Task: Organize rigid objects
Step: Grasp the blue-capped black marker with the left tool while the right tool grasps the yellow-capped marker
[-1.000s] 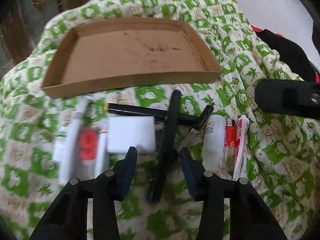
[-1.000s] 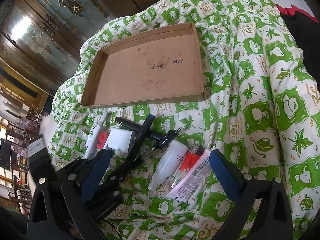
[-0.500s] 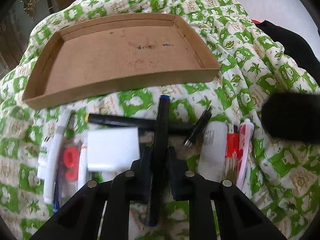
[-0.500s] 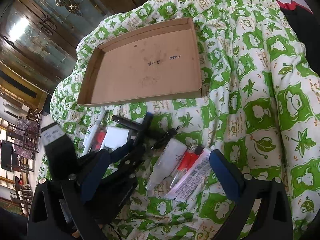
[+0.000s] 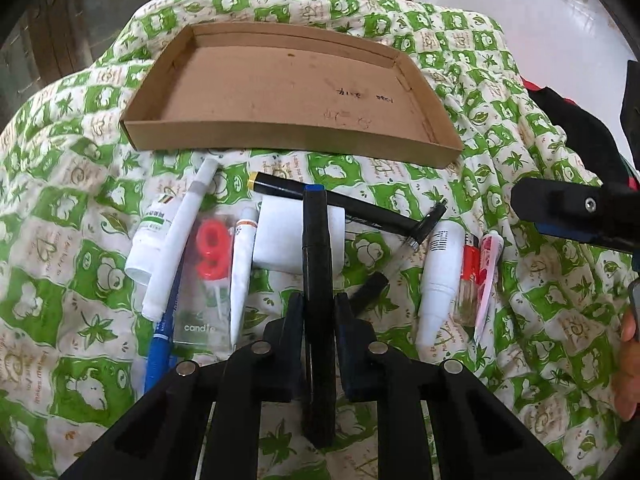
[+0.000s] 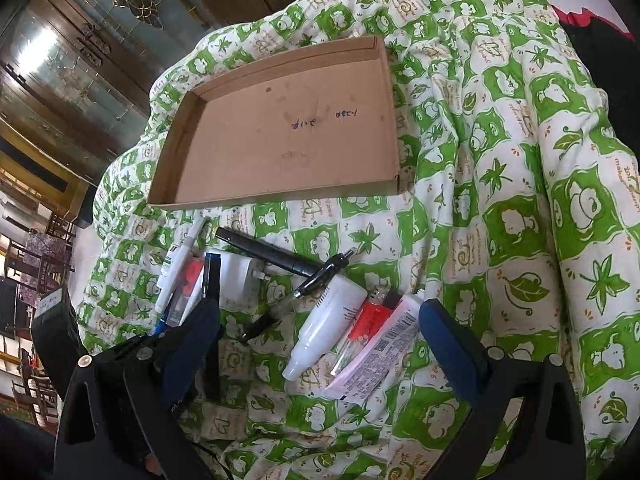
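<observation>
My left gripper (image 5: 318, 306) is shut on a black marker with a blue tip (image 5: 316, 240), lifted above the other items; the marker also shows in the right wrist view (image 6: 211, 276). A shallow cardboard tray (image 5: 280, 132) lies beyond on the green-and-white quilt; it also shows in the right wrist view (image 6: 276, 196). A white charger (image 5: 280, 240), another black marker (image 5: 340, 200), a white bottle (image 6: 324, 328), a red lighter (image 6: 370, 316) and a tube (image 6: 376, 356) lie in a row. My right gripper (image 6: 320, 344) is open above the bottle and lighter.
At the left lie a white tube (image 5: 150, 236), a white pen (image 5: 180, 236), a blue pen (image 5: 158, 356) and a red number-9 candle pack (image 5: 210, 264). A black pen (image 6: 324, 274) lies by the bottle. Dark clothing (image 5: 576, 136) lies at the right edge.
My left gripper closed on the blue-tipped black marker and raised it off the quilt. The right gripper stayed open, nearly still.
</observation>
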Action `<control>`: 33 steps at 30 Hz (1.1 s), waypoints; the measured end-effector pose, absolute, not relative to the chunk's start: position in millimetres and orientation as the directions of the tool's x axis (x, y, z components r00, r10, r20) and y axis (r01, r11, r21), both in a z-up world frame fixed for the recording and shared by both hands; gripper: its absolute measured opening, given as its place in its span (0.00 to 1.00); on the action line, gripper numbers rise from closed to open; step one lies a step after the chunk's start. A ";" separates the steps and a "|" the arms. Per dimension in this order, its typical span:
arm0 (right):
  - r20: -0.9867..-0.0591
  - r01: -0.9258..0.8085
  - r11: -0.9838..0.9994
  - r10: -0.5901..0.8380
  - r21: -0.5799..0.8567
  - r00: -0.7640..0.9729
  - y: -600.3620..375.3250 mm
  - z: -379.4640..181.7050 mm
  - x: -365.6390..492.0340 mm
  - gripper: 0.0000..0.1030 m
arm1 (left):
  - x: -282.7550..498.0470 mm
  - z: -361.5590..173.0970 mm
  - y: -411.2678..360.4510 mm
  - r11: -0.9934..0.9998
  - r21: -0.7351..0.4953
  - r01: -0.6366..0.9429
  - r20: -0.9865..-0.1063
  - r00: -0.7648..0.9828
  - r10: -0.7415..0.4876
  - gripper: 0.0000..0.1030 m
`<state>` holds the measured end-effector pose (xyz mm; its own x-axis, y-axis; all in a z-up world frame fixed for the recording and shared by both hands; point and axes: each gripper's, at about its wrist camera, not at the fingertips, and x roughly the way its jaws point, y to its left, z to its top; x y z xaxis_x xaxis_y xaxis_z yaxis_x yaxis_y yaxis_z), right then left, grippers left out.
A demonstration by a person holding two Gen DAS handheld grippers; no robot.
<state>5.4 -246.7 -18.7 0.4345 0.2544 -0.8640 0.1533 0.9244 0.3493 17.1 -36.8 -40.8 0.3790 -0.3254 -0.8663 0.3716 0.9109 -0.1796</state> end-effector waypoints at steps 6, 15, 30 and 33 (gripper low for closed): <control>-0.872 0.155 0.931 0.238 0.330 0.427 -245.0 -22.8 5.3 0.97 | 17.7 -43.2 -43.5 0.907 -0.178 0.381 -0.865 0.378 -0.329 0.14; -0.870 0.102 0.947 0.232 0.304 0.436 -238.9 -17.8 20.6 0.97 | 21.8 -44.1 -39.4 0.916 -0.193 0.353 -0.864 0.382 -0.329 0.14; -0.899 0.057 0.963 0.224 0.264 0.376 -227.8 -29.5 30.2 0.85 | 24.2 -49.1 -55.6 0.921 -0.085 0.381 -0.864 0.432 -0.258 0.15; -0.913 0.001 0.975 0.207 0.222 0.352 -219.9 -29.1 38.2 0.74 | 22.6 -43.0 -53.7 0.921 -0.083 0.380 -0.852 0.452 -0.264 0.15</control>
